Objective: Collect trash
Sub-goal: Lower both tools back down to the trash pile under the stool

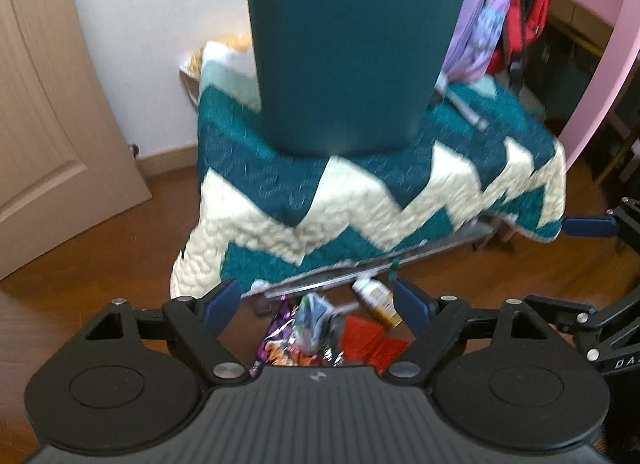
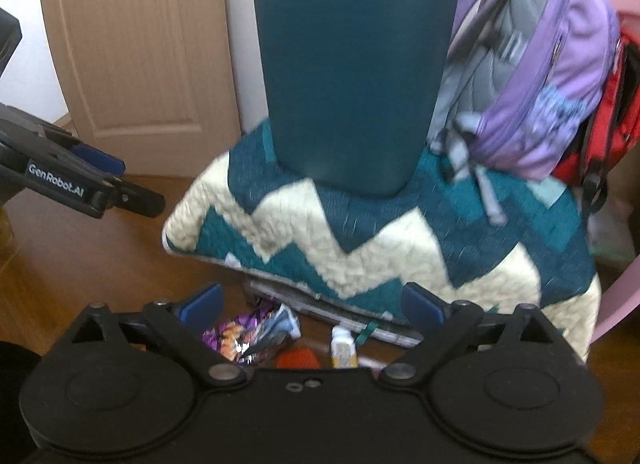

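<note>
The left gripper (image 1: 318, 304) fills the lower part of the left wrist view as a matte black body with fine lengthwise ribbing on its central plate, which carries a small pale logo near its top edge. Either side of the plate sits a round black disc with a shallow circular recess. Angled black link arms with triangular cut-outs and silver pivot pins run forward to blue fingertips (image 1: 222, 302). The right gripper (image 2: 312, 306) has the same black discs, links and silver pins, but its central plate looks smooth, with two small round fasteners near the top. Its fingertips (image 2: 202, 300) are blue. At the left edge of the right wrist view, white lettering reads "GenRobot.AI" on a black arm.
</note>
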A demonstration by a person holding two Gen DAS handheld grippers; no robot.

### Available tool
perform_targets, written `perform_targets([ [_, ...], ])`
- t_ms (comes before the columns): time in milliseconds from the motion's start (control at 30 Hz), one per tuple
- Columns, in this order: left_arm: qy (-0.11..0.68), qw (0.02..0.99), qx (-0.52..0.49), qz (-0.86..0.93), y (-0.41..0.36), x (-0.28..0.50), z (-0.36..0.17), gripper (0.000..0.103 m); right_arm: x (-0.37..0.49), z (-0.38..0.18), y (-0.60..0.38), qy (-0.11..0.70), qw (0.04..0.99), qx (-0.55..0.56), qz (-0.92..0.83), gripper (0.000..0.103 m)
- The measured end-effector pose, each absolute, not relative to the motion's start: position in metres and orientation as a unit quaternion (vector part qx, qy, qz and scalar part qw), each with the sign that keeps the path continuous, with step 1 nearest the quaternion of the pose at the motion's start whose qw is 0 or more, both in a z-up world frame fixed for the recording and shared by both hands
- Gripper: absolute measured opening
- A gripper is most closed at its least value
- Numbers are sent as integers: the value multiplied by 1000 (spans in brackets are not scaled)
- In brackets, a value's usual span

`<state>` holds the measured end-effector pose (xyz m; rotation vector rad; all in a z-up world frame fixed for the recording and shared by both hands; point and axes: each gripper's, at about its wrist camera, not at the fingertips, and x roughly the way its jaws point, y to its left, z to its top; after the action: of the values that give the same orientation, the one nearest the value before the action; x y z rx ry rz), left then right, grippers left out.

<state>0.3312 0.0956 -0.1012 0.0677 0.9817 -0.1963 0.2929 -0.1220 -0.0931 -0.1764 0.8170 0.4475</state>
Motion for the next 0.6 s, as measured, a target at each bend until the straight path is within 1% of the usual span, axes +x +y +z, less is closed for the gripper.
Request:
perform_targets([
  [133, 486, 867, 45, -101, 106, 340, -141, 84, 299, -138, -117, 422, 876, -96, 214, 96],
  [233, 501, 857, 52, -107, 113, 347, -173, 87, 305, -173, -116, 448, 862, -106, 211, 96],
  [333, 524, 843, 50, -112, 119, 355, -210, 102, 311, -205, -114, 471, 849, -112, 212, 96],
  [600, 583, 806, 15, -99, 134, 376, -321, 102, 330, -288, -107, 535, 809, -122, 213, 96],
])
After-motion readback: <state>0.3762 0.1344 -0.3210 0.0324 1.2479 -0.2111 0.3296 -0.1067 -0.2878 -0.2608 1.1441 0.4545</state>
